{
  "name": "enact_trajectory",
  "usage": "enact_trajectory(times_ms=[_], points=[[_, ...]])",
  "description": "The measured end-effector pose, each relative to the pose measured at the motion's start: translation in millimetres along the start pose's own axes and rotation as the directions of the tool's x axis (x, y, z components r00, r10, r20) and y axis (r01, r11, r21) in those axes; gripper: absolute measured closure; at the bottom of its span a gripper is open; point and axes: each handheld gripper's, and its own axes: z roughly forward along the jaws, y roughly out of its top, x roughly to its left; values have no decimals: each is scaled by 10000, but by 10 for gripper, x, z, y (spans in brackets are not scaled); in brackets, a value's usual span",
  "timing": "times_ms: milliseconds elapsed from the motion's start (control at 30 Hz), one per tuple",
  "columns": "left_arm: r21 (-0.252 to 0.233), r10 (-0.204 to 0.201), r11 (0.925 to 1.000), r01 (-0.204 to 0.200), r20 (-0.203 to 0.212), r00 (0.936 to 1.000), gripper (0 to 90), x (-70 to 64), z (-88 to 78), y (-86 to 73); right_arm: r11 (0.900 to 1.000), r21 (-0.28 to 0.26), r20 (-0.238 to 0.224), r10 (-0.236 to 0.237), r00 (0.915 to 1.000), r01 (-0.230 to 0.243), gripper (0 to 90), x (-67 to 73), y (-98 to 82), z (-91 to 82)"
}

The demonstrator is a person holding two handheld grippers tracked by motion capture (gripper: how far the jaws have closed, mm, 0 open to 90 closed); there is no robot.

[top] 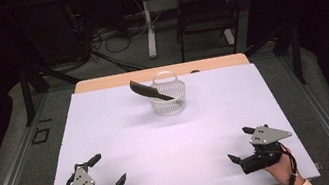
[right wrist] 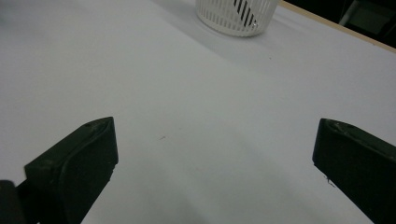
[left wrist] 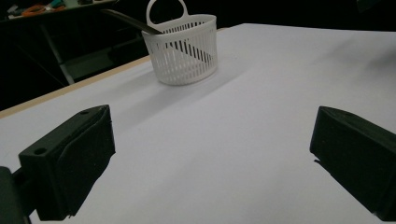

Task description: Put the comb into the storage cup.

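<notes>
A white slatted basket (top: 168,98) with a loop handle stands near the far edge of the white table cover (top: 175,136). A black comb (top: 149,90) leans in it, its upper end sticking out to the left. The basket (left wrist: 184,49) and the comb (left wrist: 128,21) are ahead in the left gripper view; the basket's base (right wrist: 236,16) is at the top of the right gripper view. My left gripper (top: 108,170) rests open at the near left corner. At the near right, my right gripper (top: 241,143) is open too. Both are far from the basket with nothing between their jaws.
The table's wooden far edge (top: 159,73) shows beyond the cover. Behind it stand a black chair (top: 205,14), a table leg (top: 148,24) and loose cables on the floor. A metal rail (top: 8,169) runs along the left side.
</notes>
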Motion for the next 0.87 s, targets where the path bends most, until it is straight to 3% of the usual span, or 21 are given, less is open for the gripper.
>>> enact_trajectory(times_ms=[333,500,633,867], points=[[-162,-154,9997,154,29,9999,0,22,-11,-3,9997,-191,421,-171,9990,179,0,31,-78,-101],[21,-226,9997,226,66,9997,1,30,14,-13,9996,-228,631,-138,9979,152,0,42,-104,-151],[30,-153,9999,153,73,9999,1,12,12,-6,9986,-505,683,-113,9976,148,0,40,-107,-188],[65,-132,9999,131,102,9999,1,13,18,-3,9984,-517,580,-177,9982,208,0,45,-109,-189]])
